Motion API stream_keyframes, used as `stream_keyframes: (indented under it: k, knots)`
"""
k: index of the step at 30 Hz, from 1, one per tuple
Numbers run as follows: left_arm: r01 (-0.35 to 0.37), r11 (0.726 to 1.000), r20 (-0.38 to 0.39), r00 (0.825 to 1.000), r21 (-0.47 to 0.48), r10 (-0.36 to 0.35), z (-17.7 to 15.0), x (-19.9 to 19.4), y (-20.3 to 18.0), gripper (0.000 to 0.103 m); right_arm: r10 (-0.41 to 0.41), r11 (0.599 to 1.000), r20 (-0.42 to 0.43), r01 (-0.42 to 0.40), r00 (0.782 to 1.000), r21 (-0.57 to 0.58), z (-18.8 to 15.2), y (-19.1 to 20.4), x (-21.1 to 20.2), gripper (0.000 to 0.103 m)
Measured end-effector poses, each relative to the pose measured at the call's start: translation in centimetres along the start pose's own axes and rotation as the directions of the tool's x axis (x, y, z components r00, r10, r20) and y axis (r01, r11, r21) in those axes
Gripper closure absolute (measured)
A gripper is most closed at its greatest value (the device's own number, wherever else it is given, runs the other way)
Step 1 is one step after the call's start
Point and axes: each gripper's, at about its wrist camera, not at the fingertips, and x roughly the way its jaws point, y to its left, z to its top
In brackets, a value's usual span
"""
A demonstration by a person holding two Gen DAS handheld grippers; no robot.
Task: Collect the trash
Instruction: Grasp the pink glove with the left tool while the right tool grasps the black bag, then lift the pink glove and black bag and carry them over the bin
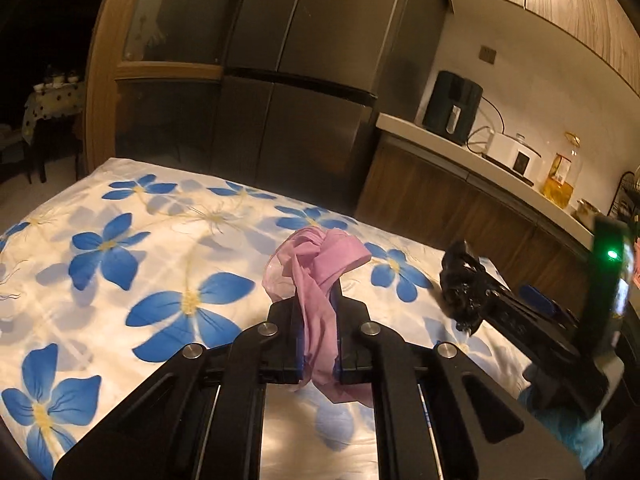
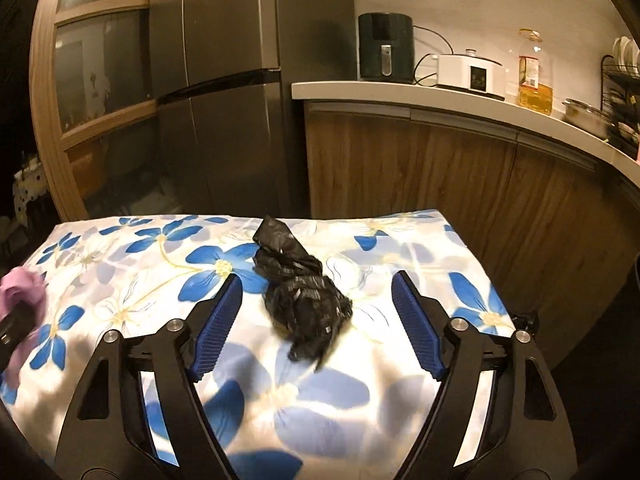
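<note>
Left wrist view: left claw (image 1: 318, 312) clenched on pink bag (image 1: 320, 276), bunched above flowered bench (image 1: 120, 248). Right claw (image 2: 316, 312) spread wide, crumpled black bag (image 2: 300, 284) lying on bench between its fingers, touching neither. Fridge (image 2: 224, 80) beyond.

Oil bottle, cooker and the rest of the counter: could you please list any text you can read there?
None is legible.
Oil bottle: label print too blurred to read.
White cooker: dark front panel, nothing readable.
Black air fryer: no visible marking.
</note>
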Motion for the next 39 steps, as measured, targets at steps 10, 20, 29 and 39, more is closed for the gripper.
stream_keyframes:
  k: [10,20,29,39]
  knots:
    - [0.019,1.0,-0.036,0.999,0.004,-0.019,-0.5,1.2,0.3,0.094,0.029,0.999,-0.136,-0.031,0.99,-0.015,-0.4,0.4,3.9,0.067]
    - [0.002,1.0,-0.045,0.999,0.006,-0.002,-0.5,1.2,0.4,0.094,0.087,0.996,-0.051,-0.088,0.995,-0.009,-1.2,0.8,-2.1,0.077]
    - [-0.009,1.0,-0.025,1.0,0.024,0.01,-0.3,-1.5,0.5,0.094,0.135,0.991,0.007,-0.135,0.991,-0.004,-3.2,1.3,-9.7,0.077]
    - [0.023,0.998,-0.011,1.0,0.059,-0.022,-0.6,-4.5,-1.0,0.094,0.118,0.993,0.057,-0.119,0.991,0.014,-4.1,-0.3,-15.2,0.077]
